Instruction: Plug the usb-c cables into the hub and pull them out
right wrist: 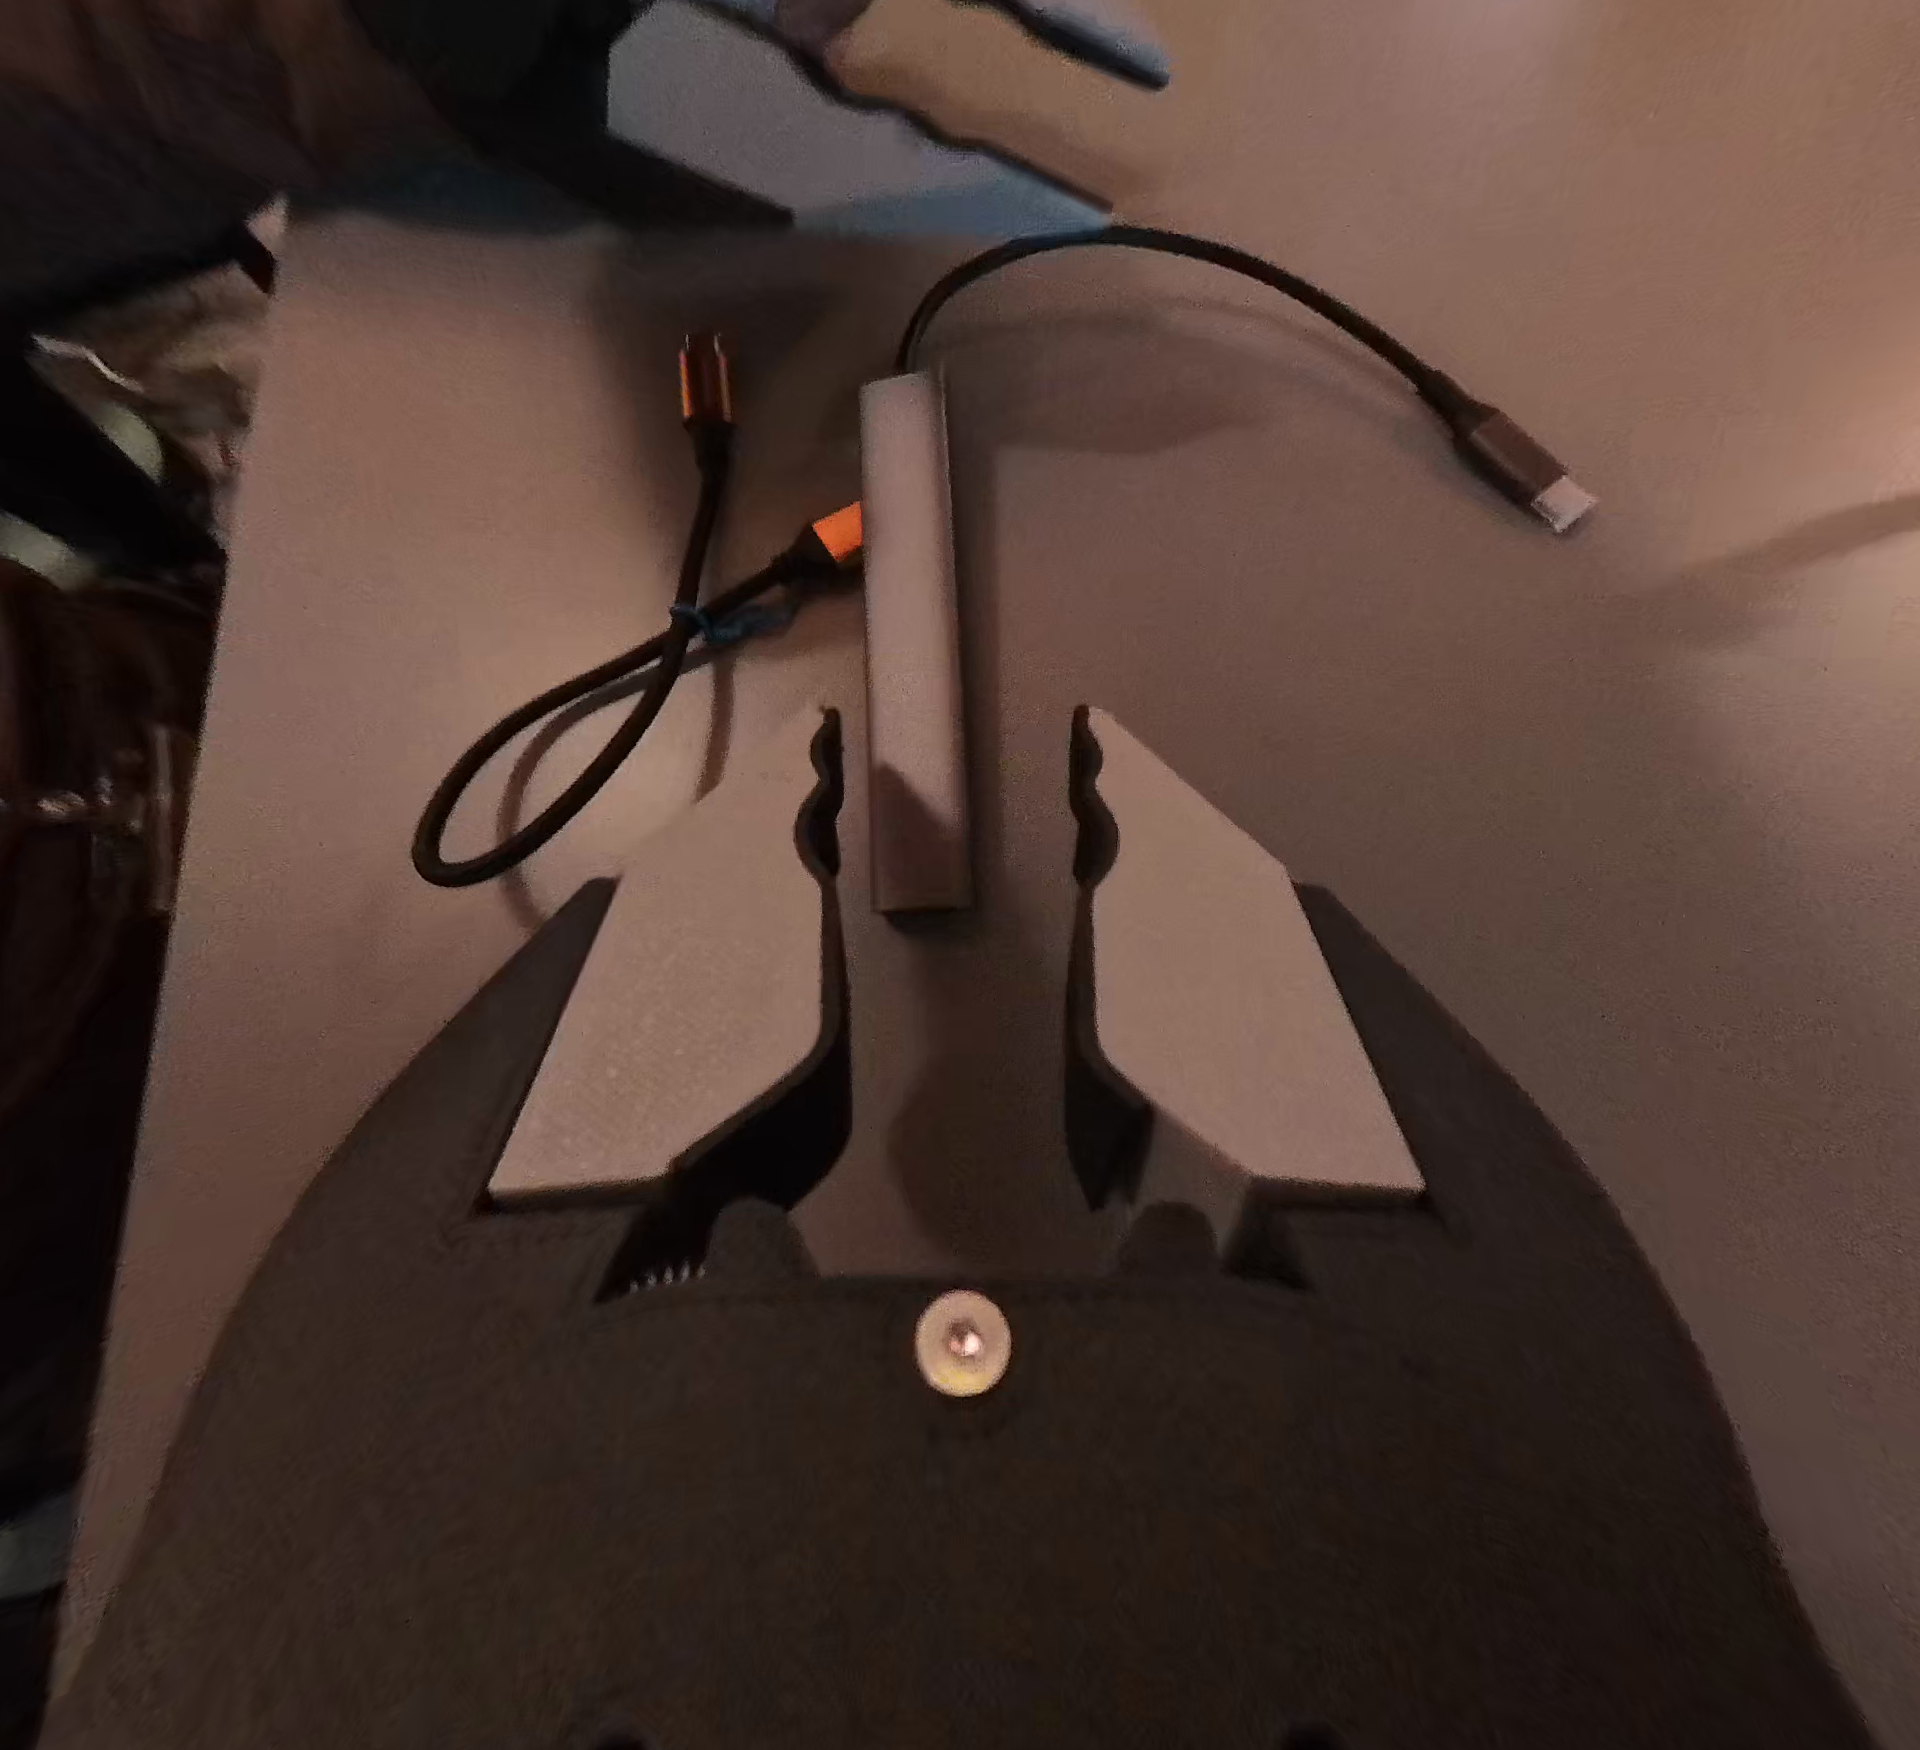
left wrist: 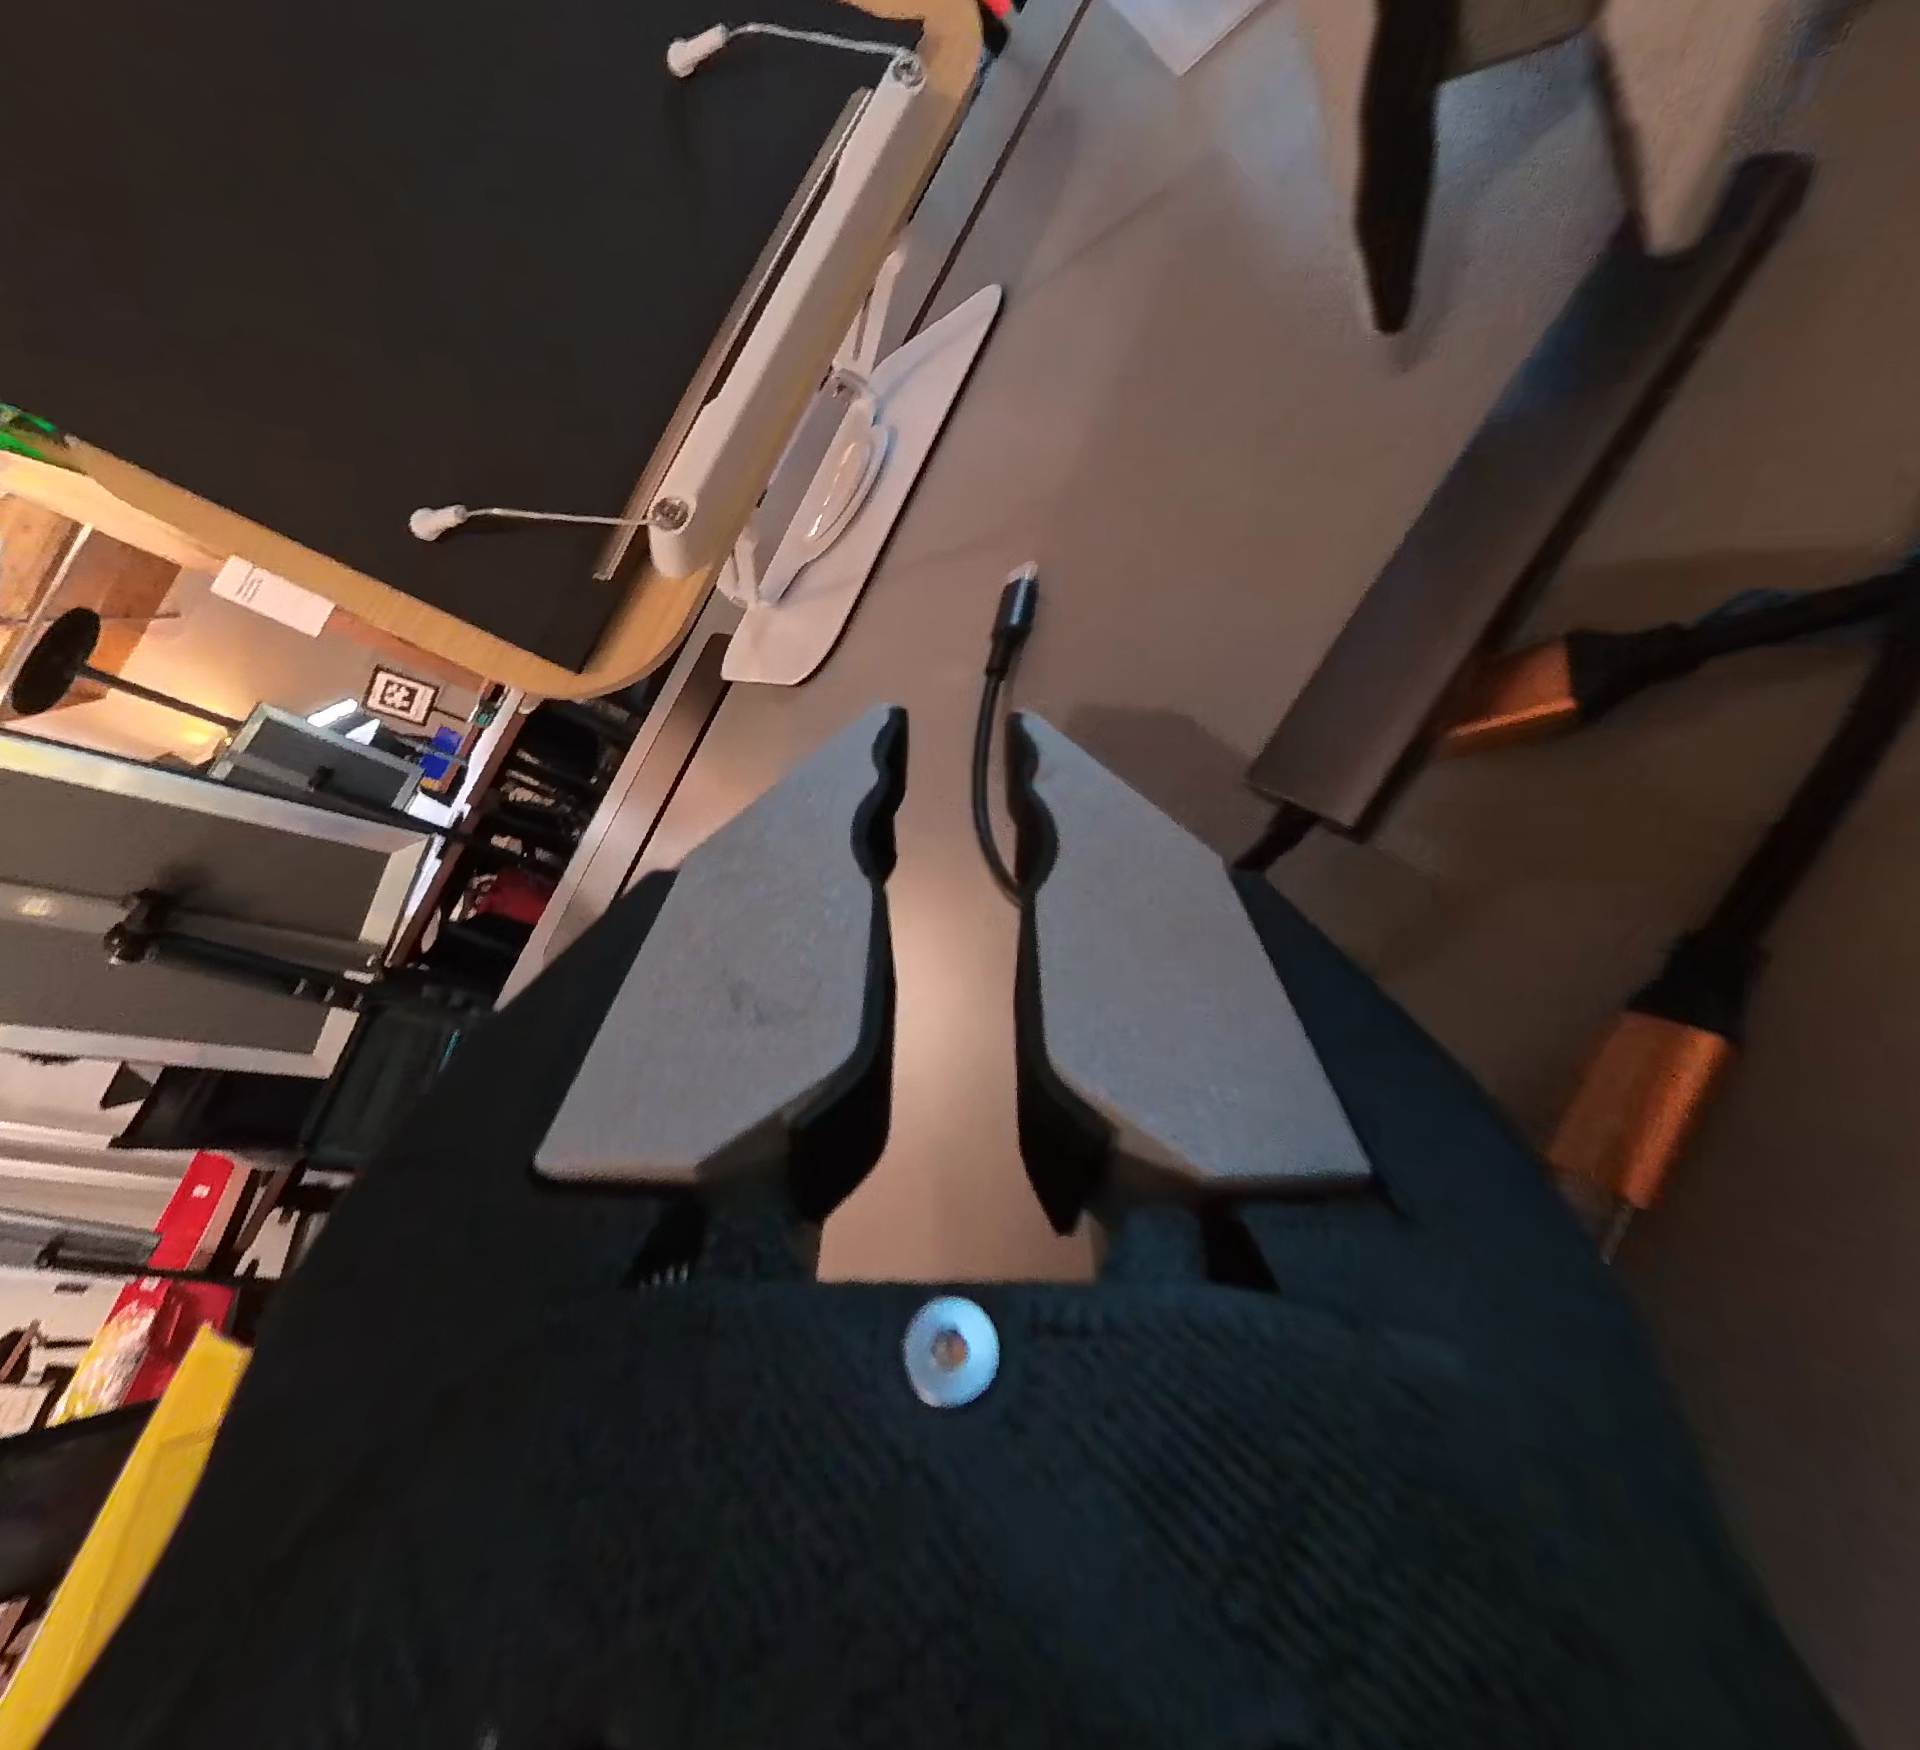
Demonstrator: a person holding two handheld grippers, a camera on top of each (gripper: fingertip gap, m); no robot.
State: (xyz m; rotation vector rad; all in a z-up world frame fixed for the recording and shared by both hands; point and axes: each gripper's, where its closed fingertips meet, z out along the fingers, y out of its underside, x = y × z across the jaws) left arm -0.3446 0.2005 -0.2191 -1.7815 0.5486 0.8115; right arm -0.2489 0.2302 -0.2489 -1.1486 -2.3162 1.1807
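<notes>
A grey hub [right wrist: 920, 640] lies on the table, with its near end between the fingers of my right gripper [right wrist: 956, 724]. The jaws stand open and there is a gap on each side of the hub. A black cable has an orange plug [right wrist: 836, 531] at the hub's left side and a second orange plug [right wrist: 707, 375] lying free. The hub's own thin black cable [right wrist: 1195, 256] curves right to its plug [right wrist: 1538, 485]. In the left wrist view, my left gripper [left wrist: 956, 729] is open above that cable [left wrist: 987, 765], which runs close to the right fingertip. The pads do not press on the cable. The hub [left wrist: 1507, 505] lies to the right.
A black board with a wooden rim [left wrist: 364, 194] stands on a white stand [left wrist: 873, 474] at the table's left edge. Shelves with boxes lie beyond it. A person's sleeve [right wrist: 135, 38] and the left gripper [right wrist: 883, 17] are above the hub in the right wrist view. My hands' fingertips stand some 11 centimetres from each other.
</notes>
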